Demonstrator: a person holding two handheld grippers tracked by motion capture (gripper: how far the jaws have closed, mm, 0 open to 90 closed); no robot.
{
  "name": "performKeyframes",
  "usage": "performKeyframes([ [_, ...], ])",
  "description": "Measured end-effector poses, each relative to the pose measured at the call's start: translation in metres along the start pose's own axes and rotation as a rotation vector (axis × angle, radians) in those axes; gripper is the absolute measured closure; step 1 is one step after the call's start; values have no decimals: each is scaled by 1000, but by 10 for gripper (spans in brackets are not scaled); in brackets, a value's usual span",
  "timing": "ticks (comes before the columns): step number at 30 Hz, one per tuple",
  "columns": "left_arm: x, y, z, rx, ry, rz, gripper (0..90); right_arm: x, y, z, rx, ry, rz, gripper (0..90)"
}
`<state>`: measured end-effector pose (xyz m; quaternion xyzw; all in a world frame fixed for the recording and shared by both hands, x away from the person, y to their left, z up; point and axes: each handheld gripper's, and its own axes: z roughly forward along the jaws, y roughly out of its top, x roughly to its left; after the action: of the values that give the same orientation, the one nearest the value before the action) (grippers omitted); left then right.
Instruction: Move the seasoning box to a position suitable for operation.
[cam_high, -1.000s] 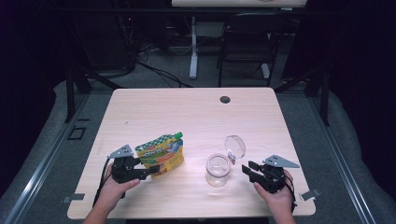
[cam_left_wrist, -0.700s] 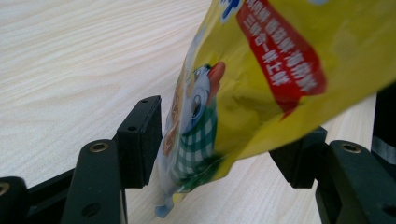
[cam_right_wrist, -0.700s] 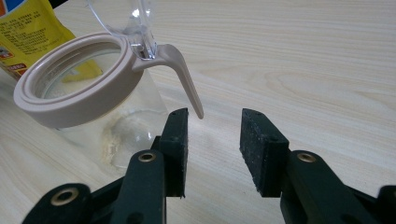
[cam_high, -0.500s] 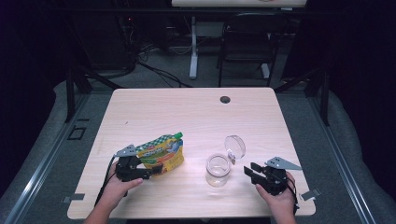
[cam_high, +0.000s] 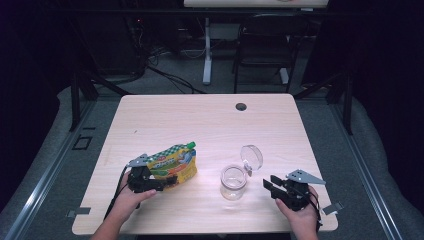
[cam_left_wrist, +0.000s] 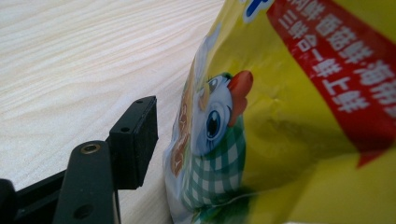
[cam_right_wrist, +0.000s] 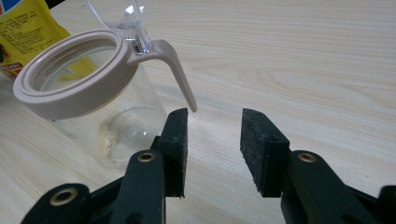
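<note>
A yellow and green snack pouch (cam_high: 175, 162) with a spout lies on the table's front left. My left gripper (cam_high: 166, 181) is at its near end and its jaws have just been opening. In the left gripper view one finger (cam_left_wrist: 137, 140) stands a small gap off the pouch (cam_left_wrist: 280, 116), which hides the other finger. A clear glass jar (cam_high: 233, 181) with a beige rim stands front centre, its hinged lid (cam_high: 251, 157) flipped up. My right gripper (cam_high: 267, 184) is open and empty just right of the jar (cam_right_wrist: 79, 84); its fingertips (cam_right_wrist: 214, 149) sit below the jar's latch lever (cam_right_wrist: 180, 74).
The light wooden table (cam_high: 200, 125) has a dark cable grommet (cam_high: 241, 106) near its far edge. Both hands rest close to the front edge. Dark desk frames and cables stand on the floor beyond the table.
The left gripper has shifted slightly right at the pouch's near end. The right gripper, jar and pouch stay where they were.
</note>
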<state>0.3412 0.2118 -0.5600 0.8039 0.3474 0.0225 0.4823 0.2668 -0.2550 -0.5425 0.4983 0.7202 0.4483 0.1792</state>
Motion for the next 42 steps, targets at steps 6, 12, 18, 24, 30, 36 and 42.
performKeyframes([
  [6,0,0,5,-5,-1,-2,350,0,0,-1,0,0,-1,617],
  [12,1,-1,10,10,-5,-8,345,-1,-1,-1,-3,-1,4,616],
  [18,1,-1,13,11,6,-6,327,0,-1,-1,-3,1,2,616],
  [24,1,-3,17,15,5,-16,321,0,-1,-1,-3,0,1,616],
  [30,1,-4,20,11,12,-21,310,-1,-1,-1,-1,0,-2,616],
  [36,1,-4,22,10,22,-22,302,0,-1,-1,-1,-2,0,616],
  [42,0,-5,23,7,26,-21,301,-1,-1,-2,-4,-1,1,616],
])
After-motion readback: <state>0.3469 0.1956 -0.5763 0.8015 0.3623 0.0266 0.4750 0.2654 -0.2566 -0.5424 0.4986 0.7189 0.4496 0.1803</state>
